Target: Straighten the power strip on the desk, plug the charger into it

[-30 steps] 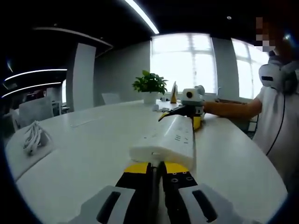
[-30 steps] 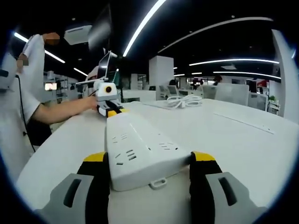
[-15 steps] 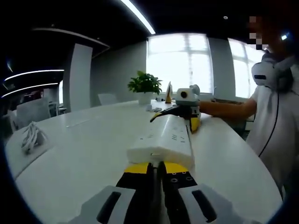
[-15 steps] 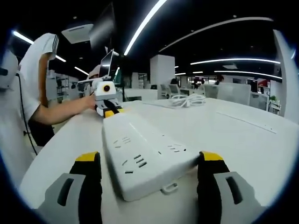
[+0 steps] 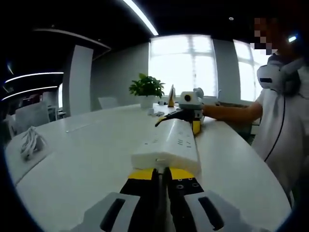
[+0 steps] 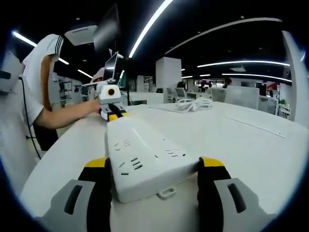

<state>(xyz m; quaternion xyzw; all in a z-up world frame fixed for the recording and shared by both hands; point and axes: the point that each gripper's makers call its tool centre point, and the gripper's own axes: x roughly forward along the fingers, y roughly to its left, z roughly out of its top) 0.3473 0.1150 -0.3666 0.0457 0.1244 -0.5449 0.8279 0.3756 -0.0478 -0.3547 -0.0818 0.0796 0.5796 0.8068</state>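
Note:
A long white power strip (image 5: 169, 145) lies lengthwise on the white table between my two grippers. The left gripper (image 5: 162, 175) is shut, and the strip's near end sits right over its yellow tips, so the pinched part is hidden. At the strip's far end the right gripper (image 5: 189, 116) shows, held by a person's hand. In the right gripper view the power strip (image 6: 145, 157) runs away from me with its sockets facing up. The right gripper (image 6: 153, 170) is shut on the strip's sides near its end. The left gripper (image 6: 111, 108) shows at the far end.
A coiled white cable (image 5: 29, 142) lies on the table (image 5: 82, 159) to the left; the same cable (image 6: 193, 104) shows far across. A potted plant (image 5: 146, 88) stands at the back. The person (image 5: 282, 121) stands at the table's edge. An open laptop (image 6: 110, 65) stands behind the left gripper.
Half a second ago the right jaws stood wider and the strip lay skewed between them; now they press its sides again and it lies straight. The left gripper stays shut.

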